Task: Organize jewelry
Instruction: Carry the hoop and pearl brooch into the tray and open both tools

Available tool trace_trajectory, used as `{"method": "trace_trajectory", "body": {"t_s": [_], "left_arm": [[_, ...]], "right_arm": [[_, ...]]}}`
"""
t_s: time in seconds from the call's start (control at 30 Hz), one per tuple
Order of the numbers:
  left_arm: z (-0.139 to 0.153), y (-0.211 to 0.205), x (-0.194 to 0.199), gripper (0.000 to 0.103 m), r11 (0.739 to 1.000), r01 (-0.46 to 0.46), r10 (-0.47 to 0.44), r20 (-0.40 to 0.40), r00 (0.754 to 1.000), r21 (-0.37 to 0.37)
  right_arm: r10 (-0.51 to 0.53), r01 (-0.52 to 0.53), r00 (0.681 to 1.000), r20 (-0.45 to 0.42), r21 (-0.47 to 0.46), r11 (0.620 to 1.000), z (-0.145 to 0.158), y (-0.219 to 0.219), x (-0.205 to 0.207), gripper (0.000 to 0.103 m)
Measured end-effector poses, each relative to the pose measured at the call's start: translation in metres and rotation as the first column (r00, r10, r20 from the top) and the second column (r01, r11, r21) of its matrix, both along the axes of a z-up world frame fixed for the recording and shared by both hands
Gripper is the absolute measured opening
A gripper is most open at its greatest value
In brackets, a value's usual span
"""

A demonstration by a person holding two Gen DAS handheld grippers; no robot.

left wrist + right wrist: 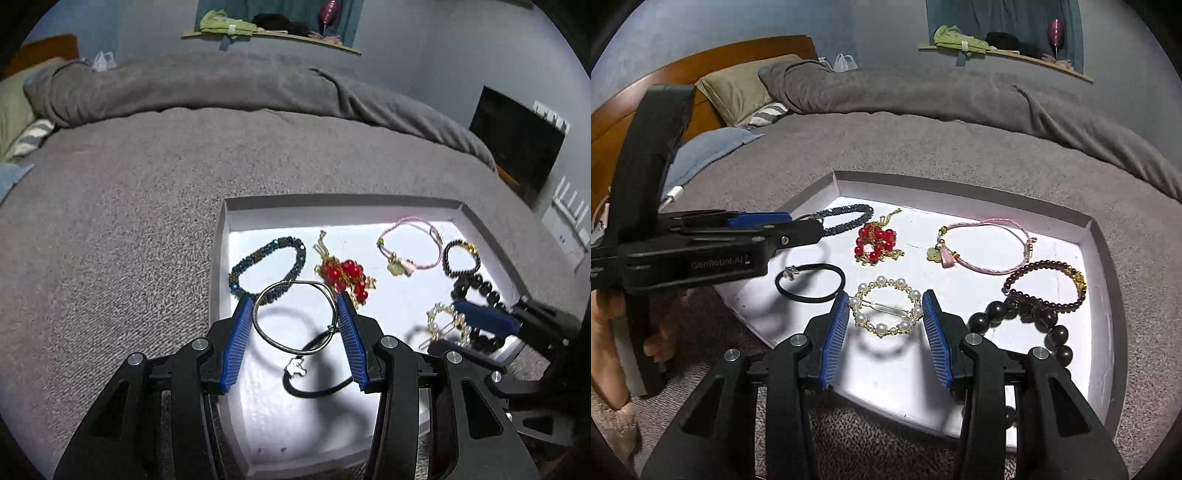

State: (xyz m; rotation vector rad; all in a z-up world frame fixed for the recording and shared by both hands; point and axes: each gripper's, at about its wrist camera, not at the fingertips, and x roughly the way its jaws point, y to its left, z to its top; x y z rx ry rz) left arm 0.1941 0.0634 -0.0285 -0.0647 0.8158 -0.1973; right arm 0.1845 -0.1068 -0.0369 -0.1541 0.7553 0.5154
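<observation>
A white tray (221, 258) lies on the grey bed and holds jewelry. My left gripper (295, 314) is shut on a silver wire bangle (273, 341), held above the tray. My right gripper (884, 306) is shut on a round pearl hair clip (879, 328), also held above the tray. On the tray lie a black hair tie (809, 293), a blue beaded bracelet (269, 254), a red bead ornament (343, 273), a pink cord bracelet (990, 240), a dark purple bead bracelet (1045, 284) and a large black bead bracelet (1049, 325).
The grey blanket (147, 177) covers the bed around the tray. Pillows (738, 92) and a wooden headboard (713, 62) are at the far left. A shelf (273, 33) with clothes is on the far wall.
</observation>
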Motion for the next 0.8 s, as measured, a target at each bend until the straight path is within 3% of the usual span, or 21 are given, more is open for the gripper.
{"method": "trace_trajectory", "body": {"t_s": [0.23,0.8], "left_arm": [[-0.012,-0.014,0.003,0.049,0.997,-0.005,0.004,0.008,1.000,0.077],[-0.019,-0.014,0.006,0.049,0.998,-0.007,0.006,0.006,1.000,0.063]], "right_arm": [[-0.033,0.033,0.999,-0.026,-0.024,0.999,-0.008,0.001,0.004,0.041],[-0.038,0.037,0.998,-0.050,-0.037,0.999,-0.015,0.002,0.011,0.042]]}}
